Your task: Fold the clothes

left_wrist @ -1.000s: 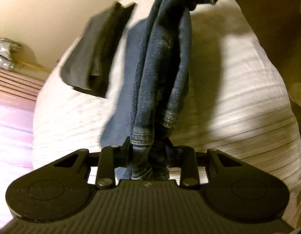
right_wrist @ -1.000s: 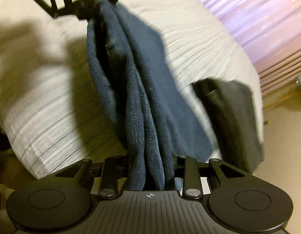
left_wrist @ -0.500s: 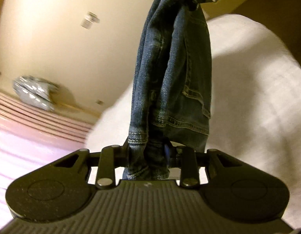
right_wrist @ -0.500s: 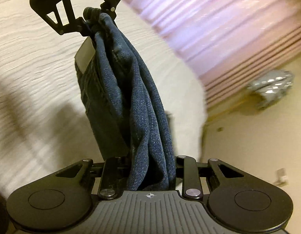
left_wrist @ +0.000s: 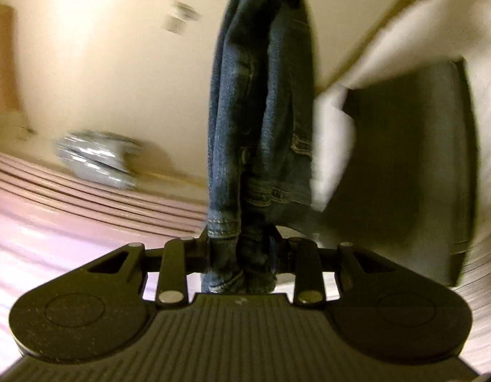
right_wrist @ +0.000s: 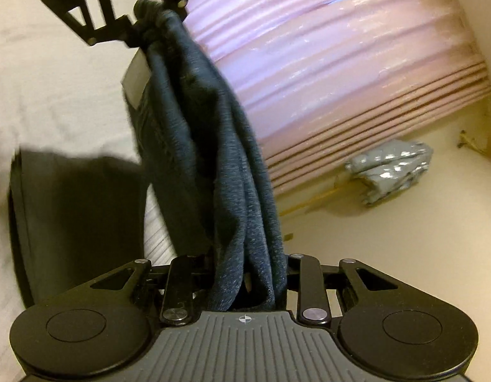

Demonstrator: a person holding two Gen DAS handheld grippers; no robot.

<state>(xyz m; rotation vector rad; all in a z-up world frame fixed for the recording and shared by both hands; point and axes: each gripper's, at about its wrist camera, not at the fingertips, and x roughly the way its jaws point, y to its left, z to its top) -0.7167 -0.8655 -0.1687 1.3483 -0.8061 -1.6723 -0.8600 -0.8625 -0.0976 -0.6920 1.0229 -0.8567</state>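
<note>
We hold the jeans (left_wrist: 261, 102) bunched and stretched in the air between us, left gripper (left_wrist: 242, 248) clamped on one end, right gripper (right_wrist: 248, 273) on the other. Nothing of them looks folded flat yet. A dark folded garment (right_wrist: 76, 219) already lies on the bed (right_wrist: 54, 89), near its edge; beyond is open floor (left_wrist: 102, 63).

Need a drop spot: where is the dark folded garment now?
The dark folded garment lies on the white bed, left of the hanging jeans in the right wrist view.
</note>
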